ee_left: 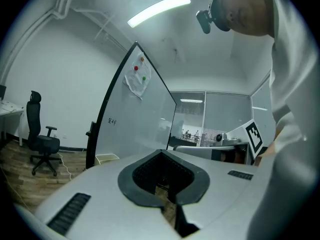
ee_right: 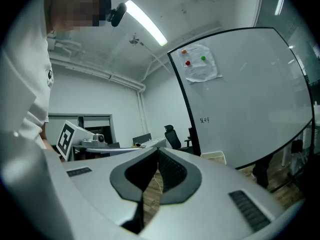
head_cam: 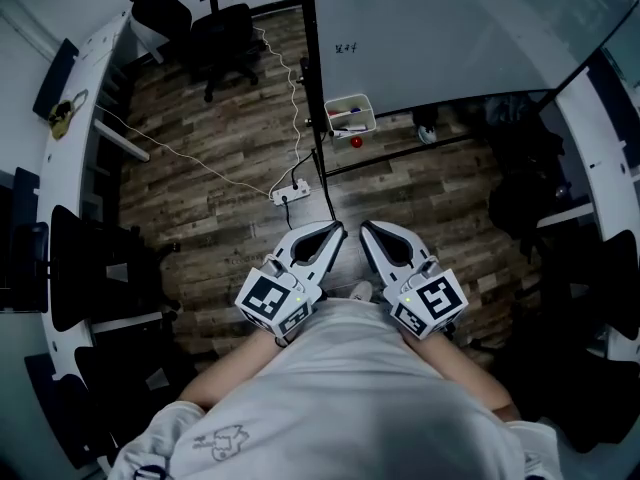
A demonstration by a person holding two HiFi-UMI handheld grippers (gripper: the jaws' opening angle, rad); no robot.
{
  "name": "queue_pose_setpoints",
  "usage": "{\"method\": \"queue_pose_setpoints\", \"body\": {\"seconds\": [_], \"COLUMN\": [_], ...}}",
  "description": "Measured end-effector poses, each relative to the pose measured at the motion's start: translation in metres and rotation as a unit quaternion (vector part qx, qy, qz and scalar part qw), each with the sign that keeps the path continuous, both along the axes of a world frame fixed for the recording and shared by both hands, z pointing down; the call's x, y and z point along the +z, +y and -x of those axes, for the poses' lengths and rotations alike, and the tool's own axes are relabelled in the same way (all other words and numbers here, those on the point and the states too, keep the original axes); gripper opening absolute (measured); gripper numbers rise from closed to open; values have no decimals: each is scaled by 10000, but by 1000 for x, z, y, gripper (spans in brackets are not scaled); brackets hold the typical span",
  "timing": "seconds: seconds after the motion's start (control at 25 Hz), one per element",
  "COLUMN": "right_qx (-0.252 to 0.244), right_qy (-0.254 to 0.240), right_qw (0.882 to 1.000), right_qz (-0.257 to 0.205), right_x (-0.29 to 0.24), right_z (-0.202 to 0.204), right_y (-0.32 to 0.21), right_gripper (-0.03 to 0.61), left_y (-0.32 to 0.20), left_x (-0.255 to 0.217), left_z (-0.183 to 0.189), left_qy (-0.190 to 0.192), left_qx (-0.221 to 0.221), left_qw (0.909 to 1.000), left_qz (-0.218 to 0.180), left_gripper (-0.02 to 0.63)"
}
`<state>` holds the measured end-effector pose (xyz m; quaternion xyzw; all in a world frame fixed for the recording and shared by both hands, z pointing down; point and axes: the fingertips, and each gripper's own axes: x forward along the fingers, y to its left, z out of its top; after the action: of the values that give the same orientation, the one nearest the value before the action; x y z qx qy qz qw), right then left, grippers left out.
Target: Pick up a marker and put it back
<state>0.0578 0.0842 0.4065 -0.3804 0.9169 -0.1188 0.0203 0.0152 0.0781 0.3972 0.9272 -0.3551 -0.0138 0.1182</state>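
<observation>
Both tools are parked right up against my chest here. The left tool [head_cam: 337,228] and the right tool [head_cam: 366,227] are each clenched with nothing in them. Each tool's own view shows the tips meeting and only wood floor [head_cam: 230,158] through the gap.

The markers [head_cam: 349,124] sit in a small white basket [head_cam: 366,103] hung at the bottom edge of the whiteboard [head_cam: 440,28], well apart from me on the far side. There's also a little red round thing [head_cam: 356,141] just near the basket, no idea what it is.

So I'd call this the approach, with nothing picked yet. Here's how I'd do it:
- get close first and keep clear of the power strip [head_cam: 290,194] and its cable on the floor
- use one tool only, probably the right, and spread it before it goes into the basket
- come in from above and take one marker across the middle of its barrel, so it doesn't swing or drag the others out
- lift straight up clear of the rim, then set it down the same way

As for text, there's a short scribble [ee_right: 205,119] on the board that's too small to read. A sheet [ee_right: 200,66] is pinned up by coloured magnets, and I can't make out anything printed on it. I can't see any brand names.
</observation>
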Motion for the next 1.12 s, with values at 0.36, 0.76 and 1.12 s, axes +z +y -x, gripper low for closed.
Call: {"method": "queue_pose_setpoints", "body": {"seconds": [0.36,0.76,1.12], "right_qx": [3,354,765], "right_qy": [60,239,68], "right_qw": [9999,9991,9969], "right_qz": [108,74,-151], "right_x": [3,3,-25], "right_z": [-16,-20,11], "right_y": [-29,-83,-153], "right_gripper": [12,12,12], "left_y": [-33,-91,-164], "left_x": [1,-4,-15], "left_z": [-12,-15,28], "left_qy": [55,290,284], "left_qx": [24,385,739], "left_qw": [10000,9988,9968], "left_qz": [21,0,-98], "left_gripper": [5,5,5]}}
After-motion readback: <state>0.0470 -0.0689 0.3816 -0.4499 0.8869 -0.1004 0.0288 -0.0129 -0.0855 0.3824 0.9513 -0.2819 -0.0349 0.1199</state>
